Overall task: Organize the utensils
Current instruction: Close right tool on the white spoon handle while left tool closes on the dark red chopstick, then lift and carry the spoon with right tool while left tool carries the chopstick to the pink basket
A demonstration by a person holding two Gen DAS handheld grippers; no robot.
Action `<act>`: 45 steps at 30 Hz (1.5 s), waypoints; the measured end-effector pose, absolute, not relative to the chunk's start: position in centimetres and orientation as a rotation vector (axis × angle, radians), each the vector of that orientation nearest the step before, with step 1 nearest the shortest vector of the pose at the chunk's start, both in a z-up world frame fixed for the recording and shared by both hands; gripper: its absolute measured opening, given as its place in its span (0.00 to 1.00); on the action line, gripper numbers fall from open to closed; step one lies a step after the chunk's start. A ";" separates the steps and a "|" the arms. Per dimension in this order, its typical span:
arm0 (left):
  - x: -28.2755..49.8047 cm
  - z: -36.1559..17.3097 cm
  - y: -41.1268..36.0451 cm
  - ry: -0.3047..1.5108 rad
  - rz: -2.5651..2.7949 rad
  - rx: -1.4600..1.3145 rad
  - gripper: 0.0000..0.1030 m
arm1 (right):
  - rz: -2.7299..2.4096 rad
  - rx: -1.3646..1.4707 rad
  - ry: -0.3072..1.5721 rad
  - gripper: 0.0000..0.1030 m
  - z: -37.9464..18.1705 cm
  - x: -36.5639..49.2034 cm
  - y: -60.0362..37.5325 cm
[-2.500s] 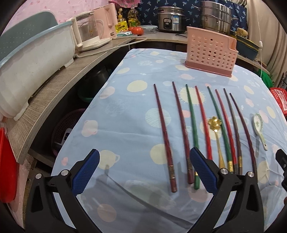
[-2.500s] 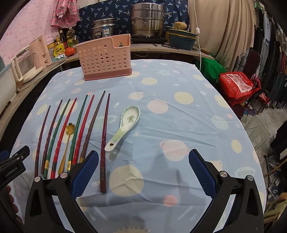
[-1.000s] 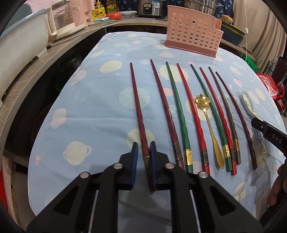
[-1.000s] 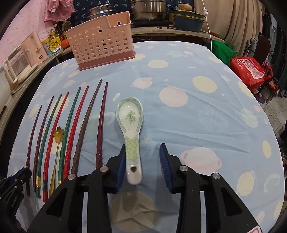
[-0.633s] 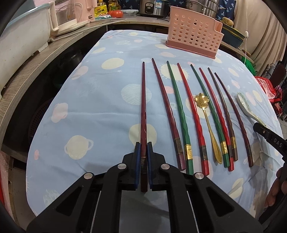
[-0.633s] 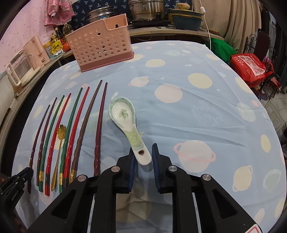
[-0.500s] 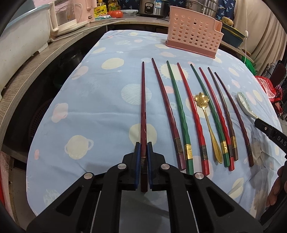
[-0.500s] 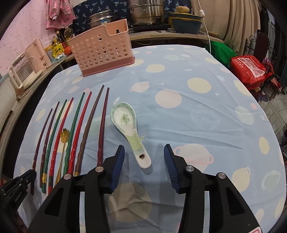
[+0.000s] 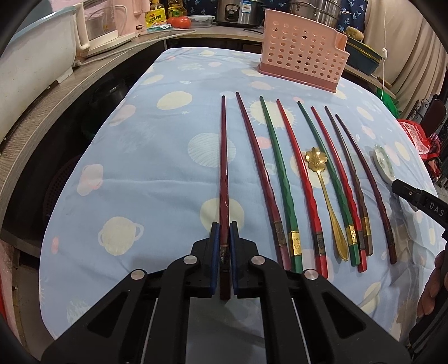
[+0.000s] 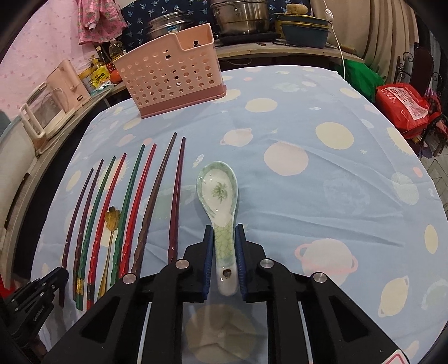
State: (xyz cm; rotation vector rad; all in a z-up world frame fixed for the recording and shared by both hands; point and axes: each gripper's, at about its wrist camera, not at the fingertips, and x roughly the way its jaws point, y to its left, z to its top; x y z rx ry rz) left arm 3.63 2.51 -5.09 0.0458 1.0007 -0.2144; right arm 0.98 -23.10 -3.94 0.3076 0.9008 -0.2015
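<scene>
1. on the blue tablecloth there are eight chopsticks, one small gold spoon and one ceramic spoon. one pink utensil basket stands at the far end of the table.
2. of the eight chopsticks, seven lie side by side in a row on the cloth. the eighth is the dark red chopstick, at the left of the row.
3. the left gripper is narrow and its blue pads press on the thick end of the dark red chopstick. the chopstick points straight away from the camera, toward the basket.
4. the right gripper has its jaws closing, and the pads already touch both sides of the handle of the ceramic spoon. the bowl of the spoon points away, to the right of the chopstick row.
5. compared with half a second ago, the right jaws were wide with the spoon handle lying slanted between them; now the handle is straight between the pads. the left gripper and its chopstick look the same as before.
6. around the table: a wooden counter on the left with a pink kettle, metal pots behind the basket, and a red bag on the right.
7. a bare stretch of cloth lies between the chopstick tips and the basket.
</scene>
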 end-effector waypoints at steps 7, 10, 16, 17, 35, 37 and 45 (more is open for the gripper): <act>3.8 -5.1 2.5 1.002 -0.216 0.045 0.07 | -0.193 0.348 0.919 0.09 -4.7 0.3 -23.5; 3.8 -5.1 2.5 1.002 -0.218 0.040 0.07 | -0.194 0.346 0.918 0.09 -4.6 -0.2 -23.5; 3.4 -5.1 2.8 1.006 -0.234 0.015 0.07 | -0.191 0.339 0.917 0.09 -4.4 -1.0 -23.4; 3.3 -5.1 2.9 1.008 -0.237 0.010 0.07 | -0.190 0.334 0.913 0.09 -4.2 -1.2 -23.3; 1.7 -0.8 4.1 0.936 -0.268 -0.019 0.07 | -0.171 0.291 0.814 0.06 0.3 -3.3 -22.6; 1.9 0.1 4.0 0.920 -0.271 -0.019 0.07 | -0.170 0.285 0.800 0.06 0.9 -3.1 -22.7; 2.6 3.0 3.5 0.859 -0.287 -0.020 0.07 | -0.168 0.281 0.766 0.06 2.4 -2.6 -22.9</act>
